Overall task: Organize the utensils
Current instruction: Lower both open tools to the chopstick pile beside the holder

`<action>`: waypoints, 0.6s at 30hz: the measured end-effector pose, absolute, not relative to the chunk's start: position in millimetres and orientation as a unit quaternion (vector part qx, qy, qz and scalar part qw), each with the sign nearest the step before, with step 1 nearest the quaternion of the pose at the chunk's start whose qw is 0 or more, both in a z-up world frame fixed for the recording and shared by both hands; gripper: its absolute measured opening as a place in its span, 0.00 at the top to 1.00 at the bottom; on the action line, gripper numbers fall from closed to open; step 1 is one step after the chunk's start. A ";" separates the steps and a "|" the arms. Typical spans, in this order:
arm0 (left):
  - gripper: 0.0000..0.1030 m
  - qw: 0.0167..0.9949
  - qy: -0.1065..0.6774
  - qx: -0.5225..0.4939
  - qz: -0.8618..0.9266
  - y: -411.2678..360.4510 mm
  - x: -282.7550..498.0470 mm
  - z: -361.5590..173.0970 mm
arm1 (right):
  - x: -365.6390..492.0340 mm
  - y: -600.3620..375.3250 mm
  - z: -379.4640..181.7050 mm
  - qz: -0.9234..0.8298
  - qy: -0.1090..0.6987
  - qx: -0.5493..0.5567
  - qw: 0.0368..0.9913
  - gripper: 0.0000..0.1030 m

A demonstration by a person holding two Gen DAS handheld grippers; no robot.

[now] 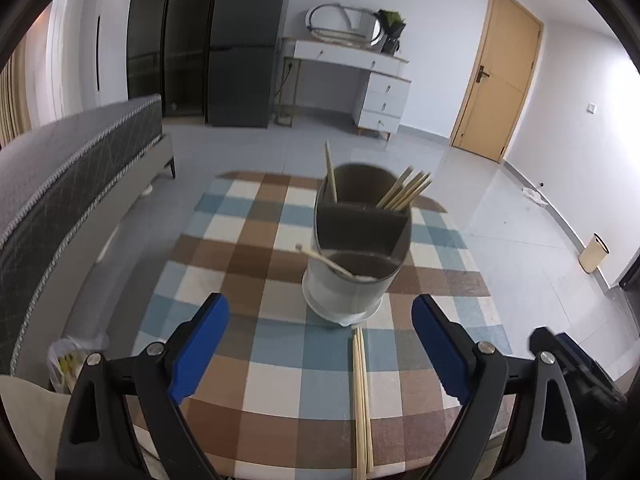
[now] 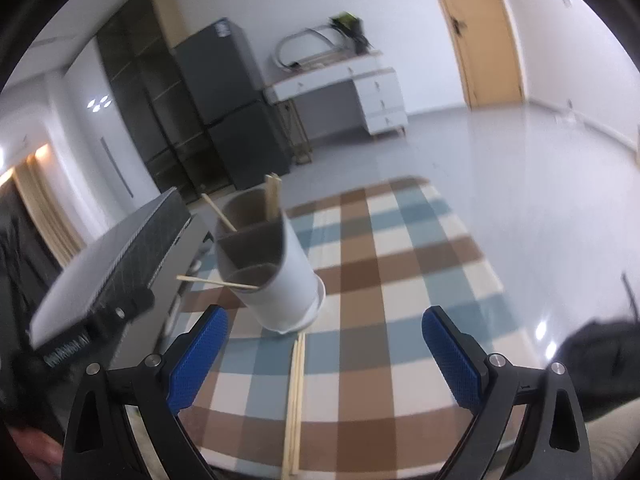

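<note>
Wide apart, both the left gripper (image 1: 320, 344) and right gripper (image 2: 324, 354) hang empty above loose chopsticks (image 1: 362, 400) lying on the checked tablecloth (image 1: 256, 240), just before the utensil holder (image 1: 356, 248).

Black hand-held gripper (image 1: 320, 344), blue textured pads (image 2: 198, 354), silver screws

the loose chopsticks (image 1: 362, 400) lying between the gripper's fingers run off the bottom edge, so their near ends are cut off. in the right wrist view the utensil holder (image 2: 276, 276) ahead is blurred.
</note>
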State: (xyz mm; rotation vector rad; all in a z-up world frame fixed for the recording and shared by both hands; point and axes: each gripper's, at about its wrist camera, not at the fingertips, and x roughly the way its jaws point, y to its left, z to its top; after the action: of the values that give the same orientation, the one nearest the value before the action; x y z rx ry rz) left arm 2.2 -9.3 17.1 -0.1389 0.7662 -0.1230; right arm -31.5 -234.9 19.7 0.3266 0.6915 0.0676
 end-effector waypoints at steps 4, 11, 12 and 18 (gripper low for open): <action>0.13 0.920 0.383 -0.064 -0.058 -8.7 2.1 -1.7 | -24.1 -243.8 3.9 0.013 0.367 0.178 0.913 0.04; 0.13 0.900 0.429 -0.064 -0.043 -0.4 6.3 -38.1 | -4.7 -239.7 -24.3 -0.011 0.426 0.170 0.888 0.05; 0.13 0.896 0.438 -0.066 -0.041 -1.2 7.6 -42.8 | -2.4 -239.3 -26.8 -0.013 0.431 0.171 0.886 0.06; 0.13 0.874 0.480 -0.062 -0.040 -10.0 14.0 -60.5 | 13.6 -233.2 -44.2 -0.023 0.464 0.160 0.871 0.09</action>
State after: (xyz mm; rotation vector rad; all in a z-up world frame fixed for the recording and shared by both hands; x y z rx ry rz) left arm 14.0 -10.0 -60.5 -0.1291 1.0016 -0.0836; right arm 13.6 -233.2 -44.2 0.3342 0.9712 -0.0488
